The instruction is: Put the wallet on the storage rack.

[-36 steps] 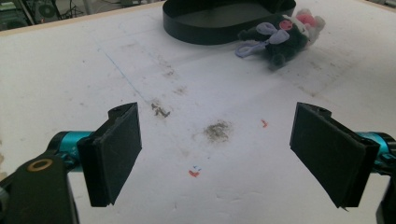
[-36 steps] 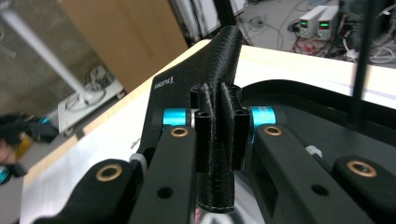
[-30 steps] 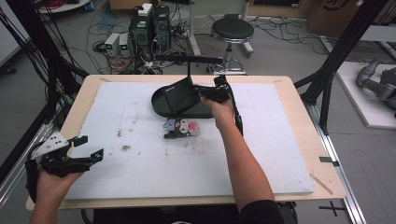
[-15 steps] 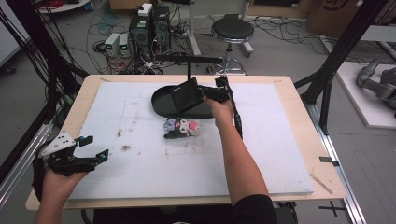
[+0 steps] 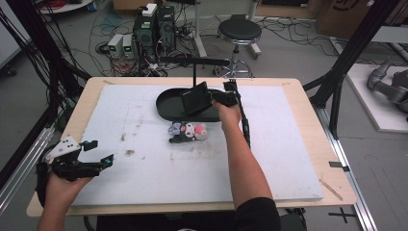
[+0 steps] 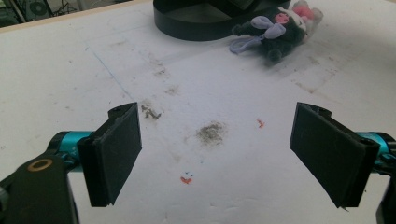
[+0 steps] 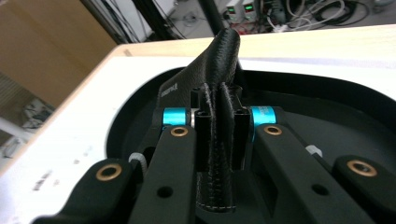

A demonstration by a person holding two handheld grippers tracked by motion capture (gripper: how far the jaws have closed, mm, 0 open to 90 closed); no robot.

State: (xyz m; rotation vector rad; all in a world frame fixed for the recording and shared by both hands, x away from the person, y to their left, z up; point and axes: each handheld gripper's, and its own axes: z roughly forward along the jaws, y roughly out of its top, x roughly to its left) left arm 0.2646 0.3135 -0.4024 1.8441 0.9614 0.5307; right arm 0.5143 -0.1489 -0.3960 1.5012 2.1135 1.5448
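The right gripper point(image 5: 217, 98) is clenched on a black leather wallet point(image 5: 195, 97), held tilted over the black oval tray point(image 5: 166, 103) at twelve o'clock on the white mat point(image 5: 279, 159). Just beside the tray's near rim lies a small plush toy point(image 5: 188, 132). Bare mat stretches wide toward four o'clock. The right forearm reaches straight forward. The left gripper point(image 5: 98, 153), at eight o'clock near the mat's edge, hangs with jaws spread wide over stained mat.
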